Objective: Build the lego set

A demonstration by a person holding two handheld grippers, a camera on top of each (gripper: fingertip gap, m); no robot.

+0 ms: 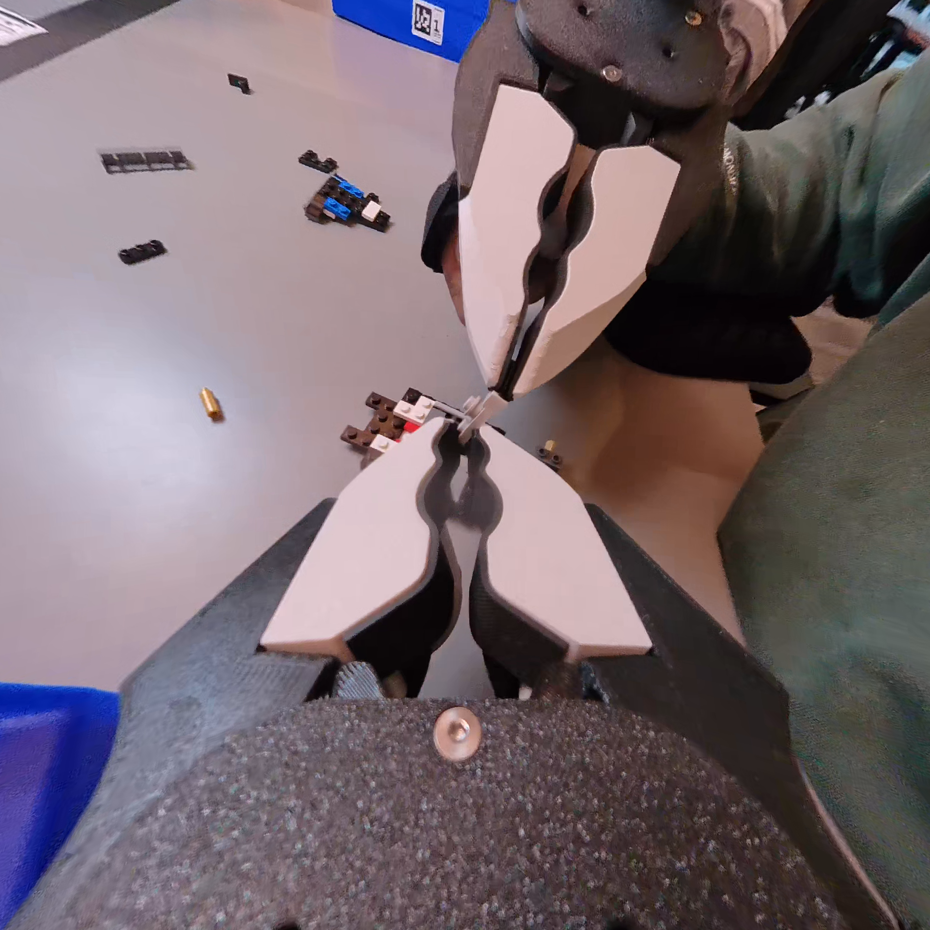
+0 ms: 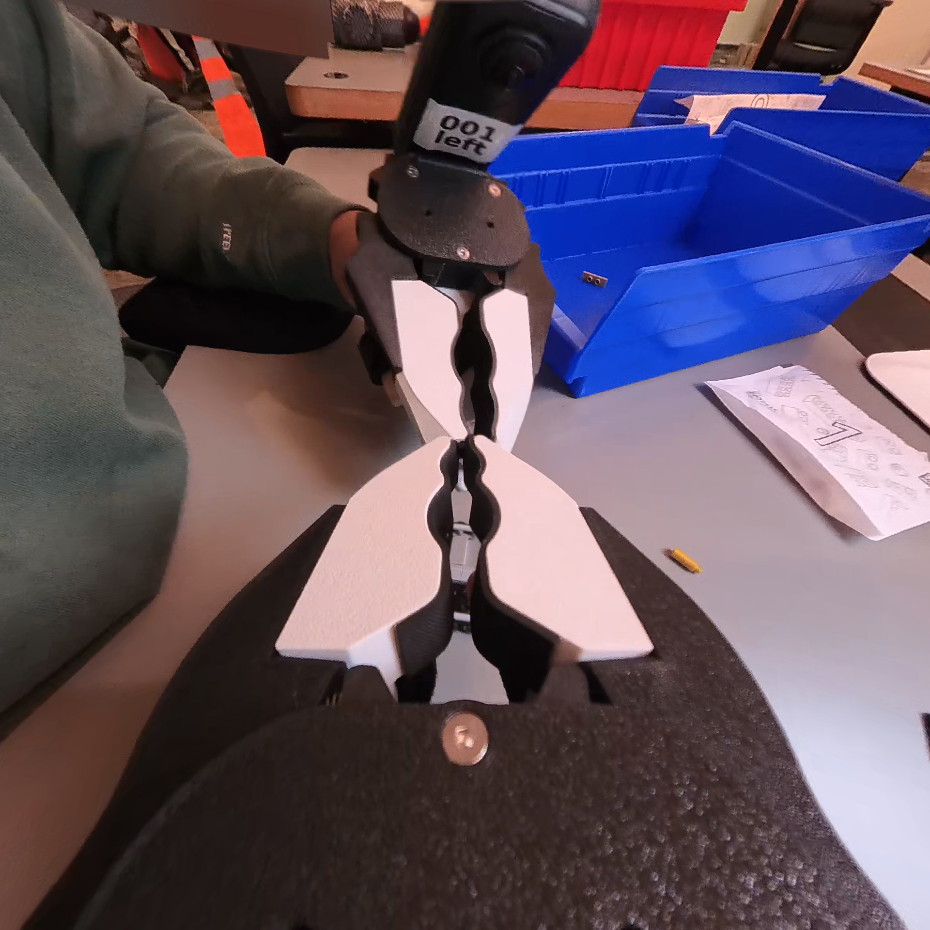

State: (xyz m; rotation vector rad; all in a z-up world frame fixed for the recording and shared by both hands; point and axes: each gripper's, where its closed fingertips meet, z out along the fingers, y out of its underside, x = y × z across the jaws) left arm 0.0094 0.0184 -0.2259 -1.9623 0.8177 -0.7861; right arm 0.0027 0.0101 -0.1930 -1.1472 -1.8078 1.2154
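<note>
Grey plastic piece (image 1: 473, 410), small: the left gripper (image 1: 460, 428) and the right gripper (image 1: 500, 392) are both pinching it, tip to tip, above the table (image 1: 176, 327). Just beyond the tips a brick assembly (image 1: 390, 420) is lying; farther out, a brass spacer (image 1: 211, 404). Risk, judged: uneven pulling or twisting is liable to snap the piece loose.
</note>
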